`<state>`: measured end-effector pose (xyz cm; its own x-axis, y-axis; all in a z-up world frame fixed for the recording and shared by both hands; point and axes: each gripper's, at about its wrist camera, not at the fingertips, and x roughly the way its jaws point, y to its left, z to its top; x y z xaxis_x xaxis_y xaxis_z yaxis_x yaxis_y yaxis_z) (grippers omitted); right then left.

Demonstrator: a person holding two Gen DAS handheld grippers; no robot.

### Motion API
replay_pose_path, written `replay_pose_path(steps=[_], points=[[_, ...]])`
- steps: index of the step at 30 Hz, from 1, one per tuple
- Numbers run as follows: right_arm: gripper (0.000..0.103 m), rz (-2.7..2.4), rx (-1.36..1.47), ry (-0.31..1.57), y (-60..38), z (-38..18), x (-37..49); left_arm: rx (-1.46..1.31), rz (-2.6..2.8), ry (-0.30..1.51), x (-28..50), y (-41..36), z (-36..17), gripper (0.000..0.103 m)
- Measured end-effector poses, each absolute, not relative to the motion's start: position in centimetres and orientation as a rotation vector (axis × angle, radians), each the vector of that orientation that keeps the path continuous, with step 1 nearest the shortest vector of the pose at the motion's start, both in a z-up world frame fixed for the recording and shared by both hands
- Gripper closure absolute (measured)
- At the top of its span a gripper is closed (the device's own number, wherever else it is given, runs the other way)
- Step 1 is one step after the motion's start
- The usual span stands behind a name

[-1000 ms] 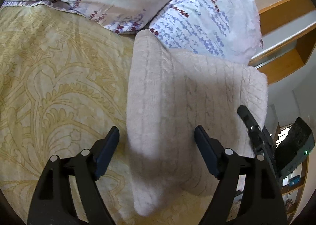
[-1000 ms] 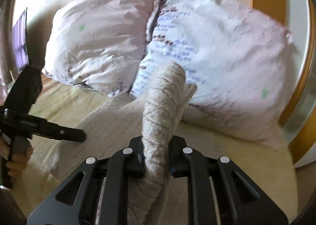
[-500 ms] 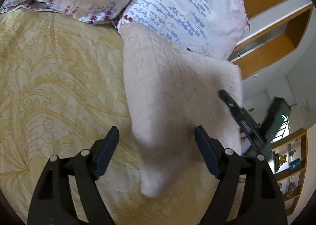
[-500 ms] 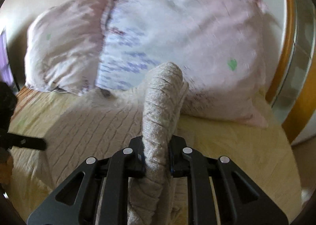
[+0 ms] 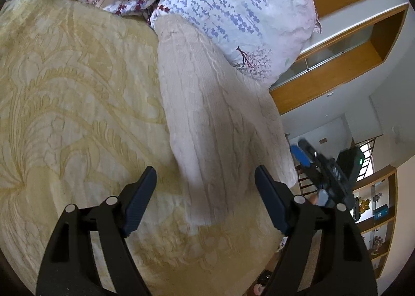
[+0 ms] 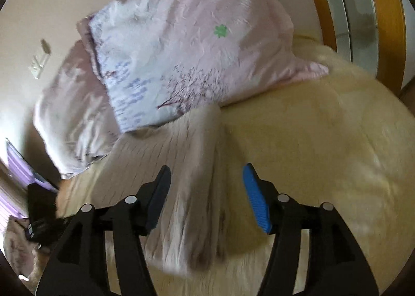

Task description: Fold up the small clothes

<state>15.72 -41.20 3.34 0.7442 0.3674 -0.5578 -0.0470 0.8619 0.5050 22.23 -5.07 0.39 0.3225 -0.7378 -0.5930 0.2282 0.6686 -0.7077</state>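
We are noting the left gripper (image 5: 205,197): black angular frame, dark blue ribbed pads, silver round screw heads at the linkage joints. We are noting the right gripper (image 6: 206,198): the same black frame and silver screws, one pad bright blue, the other dark. Bare skin is showing beneath it in the left wrist view.

Hovered with jaws spread wide: right gripper (image 6: 206,197), nothing clamped between its fingers. Lay flat on the yellow bedspread (image 6: 324,145) beneath it: cream cable-knit sweater (image 6: 181,166), blurred, a raised fold running along its right edge. Leaned against the wall behind: two floral pillows (image 6: 186,49). Showed partly at the lower left edge: left gripper (image 6: 41,215).
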Motion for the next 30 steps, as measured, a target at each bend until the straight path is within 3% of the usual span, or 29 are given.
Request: replay_pose_path(steps=[5, 9, 10, 11, 13, 19, 30], points=[[0.051, 0.293, 0.521, 0.712, -40.8, 2.4, 13.0, -0.580, -0.684, 1.071, 21.3, -5.1, 0.0, 0.035], [0.058, 0.315, 0.504, 0.734, -39.8, 1.5, 13.0, -0.571, -0.686, 1.082, 21.0, -5.6, -0.4, 0.055], [0.068, 0.315, 0.494, 0.741, -39.5, 1.2, 13.2, -0.564, -0.694, 1.086, 21.0, -5.8, -0.5, 0.065], [0.080, 0.311, 0.488, 0.745, -39.3, 1.0, 13.2, -0.553, -0.696, 1.087, 21.0, -6.0, -0.6, 0.069], [0.090, 0.304, 0.480, 0.727, -39.2, 1.0, 12.9, -0.516, -0.695, 1.076, 20.7, -6.2, -0.6, 0.083], [0.093, 0.302, 0.459, 0.647, -39.6, 2.7, 11.1, -0.518, -0.724, 1.033, 19.6, -5.5, -0.2, 0.088], [0.092, 0.237, 0.468, 0.771, -40.3, -0.6, 11.6, -0.568, -0.730, 1.075, 18.3, -4.3, -2.0, 0.086]])
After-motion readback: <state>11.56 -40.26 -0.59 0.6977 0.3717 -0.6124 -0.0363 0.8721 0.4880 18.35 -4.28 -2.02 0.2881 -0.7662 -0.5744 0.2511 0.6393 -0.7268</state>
